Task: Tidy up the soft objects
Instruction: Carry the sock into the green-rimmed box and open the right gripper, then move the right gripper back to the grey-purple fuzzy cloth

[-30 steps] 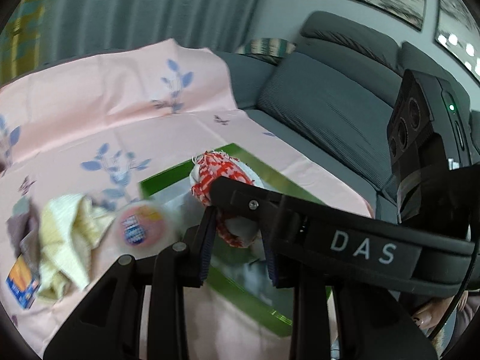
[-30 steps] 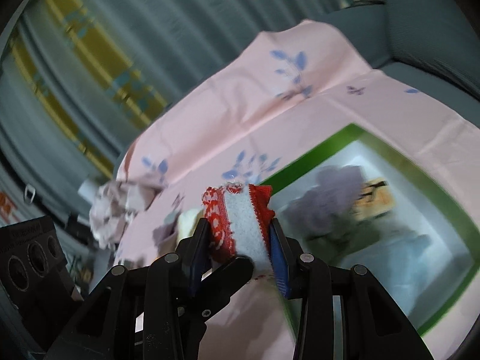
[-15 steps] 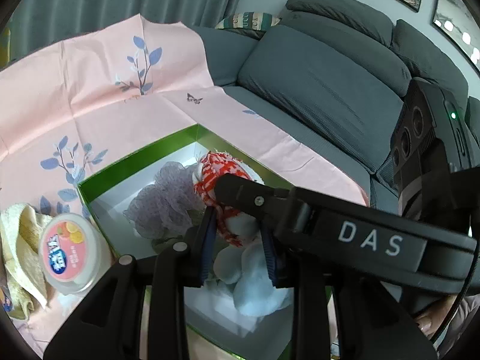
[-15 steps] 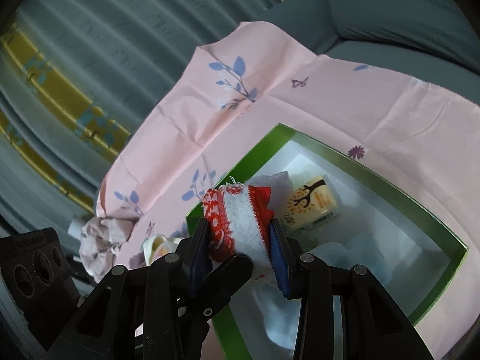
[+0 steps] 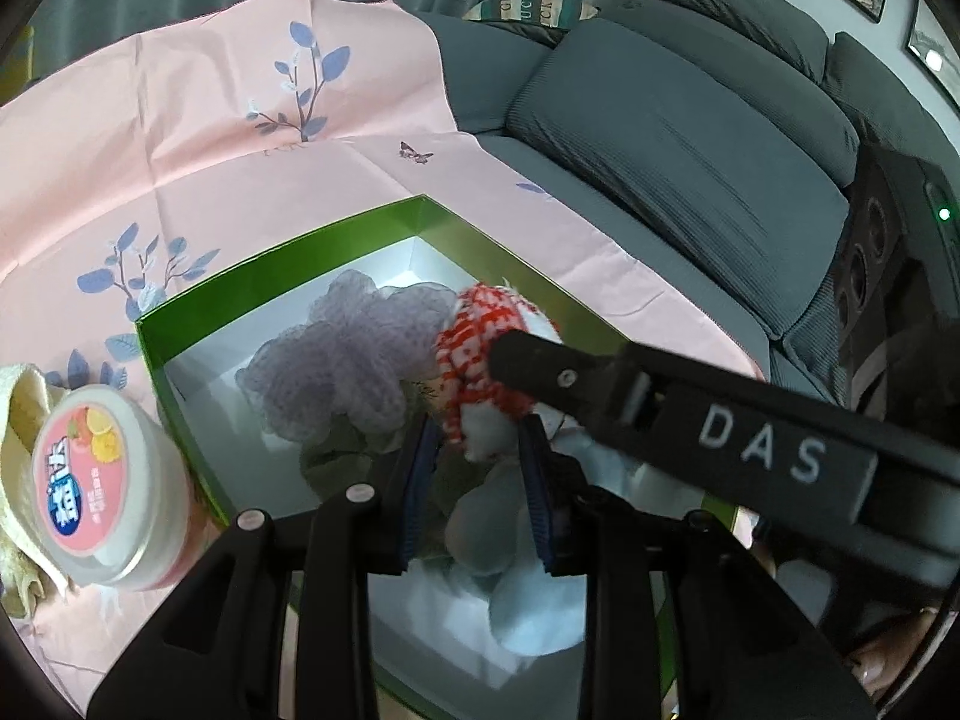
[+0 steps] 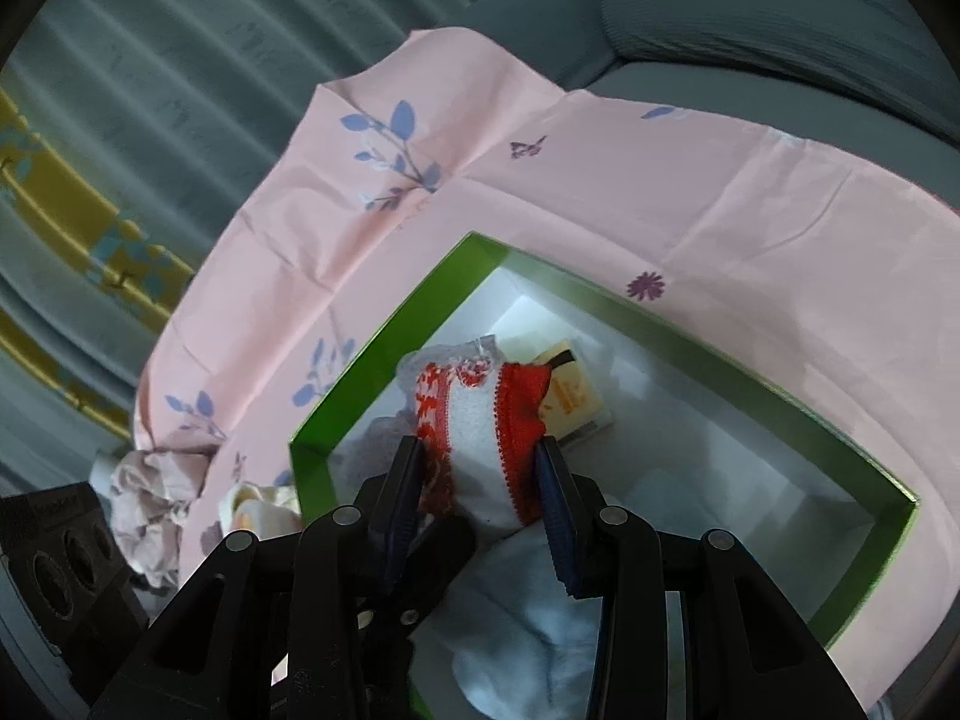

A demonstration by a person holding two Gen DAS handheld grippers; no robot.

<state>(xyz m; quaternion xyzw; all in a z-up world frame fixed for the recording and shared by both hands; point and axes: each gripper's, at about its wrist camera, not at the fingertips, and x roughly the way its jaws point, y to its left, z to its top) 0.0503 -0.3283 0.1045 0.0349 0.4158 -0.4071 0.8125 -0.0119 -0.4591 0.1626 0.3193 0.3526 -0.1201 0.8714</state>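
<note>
Both grippers are shut on a red-and-white knitted cloth (image 5: 480,360), held over the open green box (image 5: 180,324). My left gripper (image 5: 477,468) grips its lower white end. My right gripper (image 6: 480,480) grips the same cloth (image 6: 480,414), and its finger crosses the left wrist view (image 5: 660,396). Inside the box lie a purple mesh bath puff (image 5: 342,354), a light blue soft cloth (image 6: 516,612) and a small yellow packet (image 6: 570,396).
The green box (image 6: 870,534) sits on a pink floral sheet (image 5: 210,138) over a grey sofa (image 5: 690,138). A round pink-lidded tub (image 5: 96,474) and a yellow towel (image 5: 18,420) lie left of the box. A crumpled pinkish cloth (image 6: 150,492) lies farther left.
Both grippers have carried the red-and-white cloth from beside the box to over it and lowered it toward the things inside. Both stay shut on it.
</note>
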